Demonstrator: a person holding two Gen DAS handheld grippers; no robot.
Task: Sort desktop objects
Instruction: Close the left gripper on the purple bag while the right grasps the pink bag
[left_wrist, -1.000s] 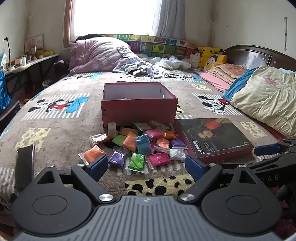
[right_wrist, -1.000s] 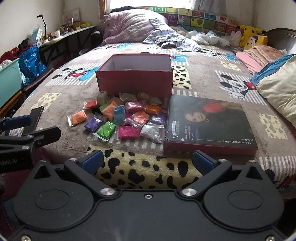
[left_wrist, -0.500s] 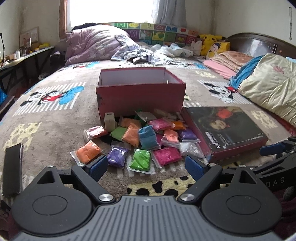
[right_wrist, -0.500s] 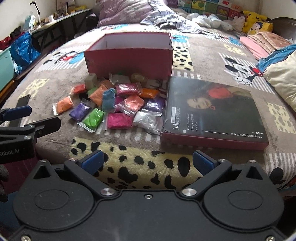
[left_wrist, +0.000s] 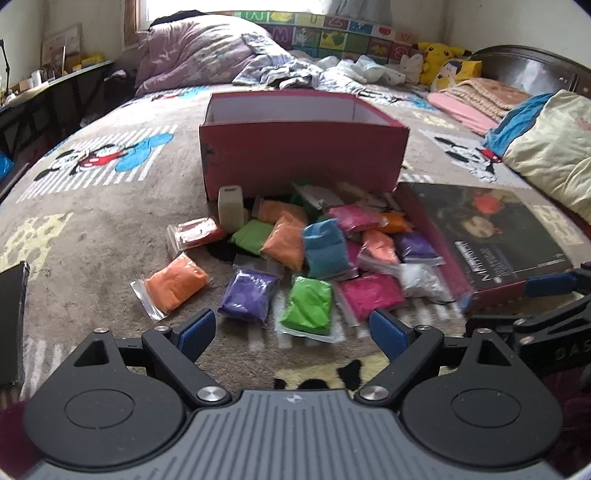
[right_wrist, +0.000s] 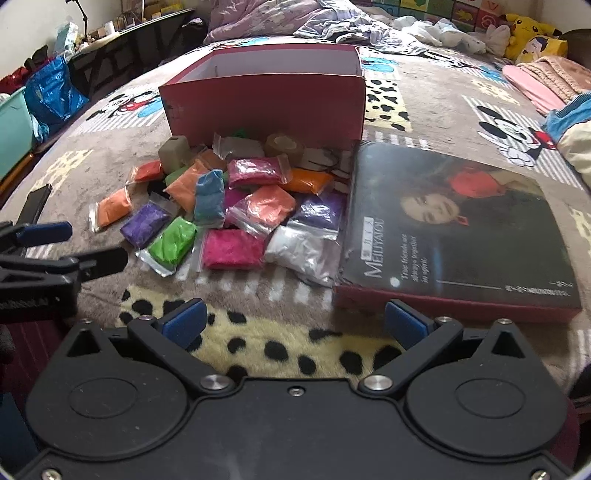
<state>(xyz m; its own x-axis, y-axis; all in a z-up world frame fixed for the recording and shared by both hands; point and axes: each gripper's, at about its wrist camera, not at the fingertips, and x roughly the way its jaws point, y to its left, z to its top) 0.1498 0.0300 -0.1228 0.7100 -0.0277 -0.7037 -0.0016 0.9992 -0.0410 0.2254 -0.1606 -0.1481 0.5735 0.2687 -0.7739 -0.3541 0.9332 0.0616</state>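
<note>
Both grippers have come in toward the pile since a second ago, and the bags and box now fill more of each view. The left gripper (left_wrist: 291, 328) hangs with its jaws spread wide and empty just short of the purple bag (left_wrist: 248, 295) and the green bag (left_wrist: 308, 304). The right gripper (right_wrist: 293, 321) is likewise spread and holds nothing, low over the spotted patch at the near edge of the bed (right_wrist: 288, 347), with the box lid (right_wrist: 454, 229) just ahead to its right.

The bags lie in a loose heap on the bed, between the red box (left_wrist: 301, 158) behind them and the near edge; the lid bounds them on the right, with the white bag (right_wrist: 303, 251) touching its side. The orange bag (left_wrist: 173, 284) lies a little apart at the left of the heap. The box stands open, and from here its inside looks empty.

Nothing seems sorted yet, so this looks like the approach to a first pick. I judge the nearest bags, purple or green, the likely targets for the left gripper. The next move calls for lowering the jaws astride one bag and closing on its bulk rather than on the slippery plastic margin, without dragging a neighbour along.
</note>
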